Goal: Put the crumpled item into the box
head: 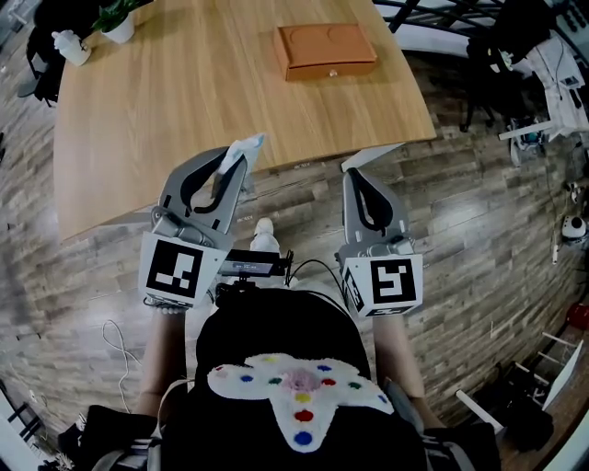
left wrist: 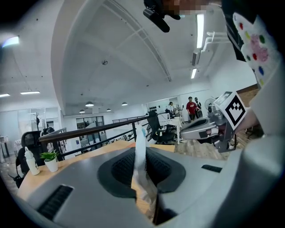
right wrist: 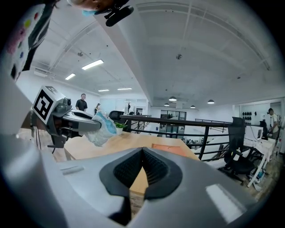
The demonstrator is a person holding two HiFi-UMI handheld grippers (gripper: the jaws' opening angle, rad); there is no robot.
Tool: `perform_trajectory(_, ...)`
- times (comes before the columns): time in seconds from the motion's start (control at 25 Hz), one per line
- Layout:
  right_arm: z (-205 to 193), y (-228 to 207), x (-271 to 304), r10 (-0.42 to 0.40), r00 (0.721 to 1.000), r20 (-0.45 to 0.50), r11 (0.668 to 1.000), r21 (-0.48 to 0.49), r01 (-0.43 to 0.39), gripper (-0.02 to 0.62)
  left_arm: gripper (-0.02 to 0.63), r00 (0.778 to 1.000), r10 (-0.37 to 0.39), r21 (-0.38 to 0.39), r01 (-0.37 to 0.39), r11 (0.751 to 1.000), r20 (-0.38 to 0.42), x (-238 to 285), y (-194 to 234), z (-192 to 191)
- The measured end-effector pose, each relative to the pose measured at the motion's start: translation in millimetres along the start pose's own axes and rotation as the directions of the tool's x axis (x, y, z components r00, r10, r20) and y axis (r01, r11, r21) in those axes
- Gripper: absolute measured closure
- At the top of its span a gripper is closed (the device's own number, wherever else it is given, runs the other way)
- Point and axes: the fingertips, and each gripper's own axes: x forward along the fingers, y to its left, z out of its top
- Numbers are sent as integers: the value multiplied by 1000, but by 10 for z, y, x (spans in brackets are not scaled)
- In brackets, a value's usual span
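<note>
A crumpled white and pale-blue item (head: 243, 147) sticks out from the tips of my left gripper (head: 236, 162), which is shut on it just off the near edge of the wooden table (head: 184, 101). In the left gripper view the crumpled item (left wrist: 140, 153) stands pinched between the dark pads. A flat orange-brown box (head: 326, 51) lies closed at the far side of the table. To the right of the left one, my right gripper (head: 370, 160) is shut with nothing in it. The right gripper view shows its tips (right wrist: 142, 150) meeting, the crumpled item (right wrist: 100, 128) to the left and the box (right wrist: 171, 149) beyond.
A small plant in a white pot (head: 116, 22) and a white bottle (head: 72, 44) stand at the table's far left corner. Wood-plank floor surrounds the table. Office chairs and desks stand at the right (head: 534, 55). A white cable (head: 118, 345) lies on the floor at left.
</note>
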Motion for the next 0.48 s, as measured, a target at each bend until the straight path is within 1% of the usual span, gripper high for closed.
perform_trajectory(0.2, 83, -38, 326, -20, 1000, -9, 1000, -3, 20, 588, 555, 1000, -24, 2, 24, 1000, 7, 224, 296, 26)
perform_trajectory(0.4, 140, -8, 908, -49, 998, -36, 999, 3, 49, 588, 555, 999, -54, -13, 54, 998, 5, 506, 833, -82)
perform_trajectory(0.48, 133, -46, 974, -55, 998, -39, 998, 3, 55, 588, 555, 998, -61, -11, 61, 998, 6, 578, 874, -85)
